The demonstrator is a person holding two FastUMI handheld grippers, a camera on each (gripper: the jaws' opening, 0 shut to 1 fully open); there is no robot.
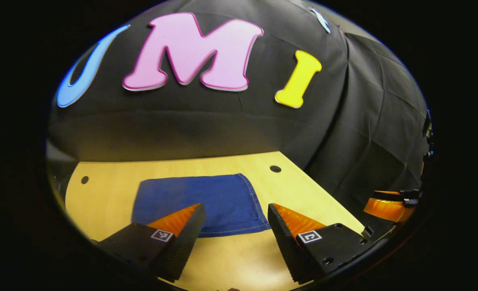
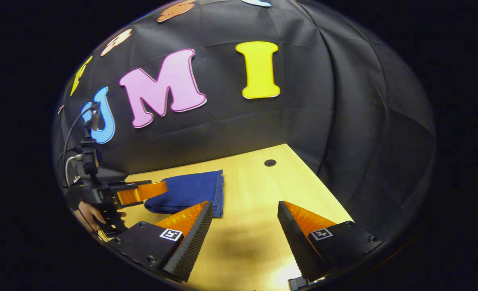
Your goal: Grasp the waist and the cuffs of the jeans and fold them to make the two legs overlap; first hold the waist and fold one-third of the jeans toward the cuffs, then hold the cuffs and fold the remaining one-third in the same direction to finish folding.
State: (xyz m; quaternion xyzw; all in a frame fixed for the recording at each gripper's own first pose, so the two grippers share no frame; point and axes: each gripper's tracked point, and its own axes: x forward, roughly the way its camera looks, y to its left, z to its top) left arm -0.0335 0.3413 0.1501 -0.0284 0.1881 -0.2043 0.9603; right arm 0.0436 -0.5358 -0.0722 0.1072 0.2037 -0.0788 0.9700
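Both grippers, left (image 1: 235, 210) and right (image 2: 245, 208), gaping wide, nothing held; jeans (image 1: 198, 202) folded flat on table (image 1: 303, 190), unblocked; hand (image 2: 87, 212) half hidden.

So the jeans (image 1: 198, 204) are lying folded flat on the table (image 1: 113, 202), sitting roughly mid-table with the booth wall hanging behind at the far edge. In the left gripper view, the left gripper (image 1: 235, 218) is hovering at the near side of the jeans, fingers spread apart. In the right gripper view, the right gripper (image 2: 245, 218) is hanging to the right of the jeans (image 2: 188, 194), over the bare table (image 2: 255, 190), jaws apart too.
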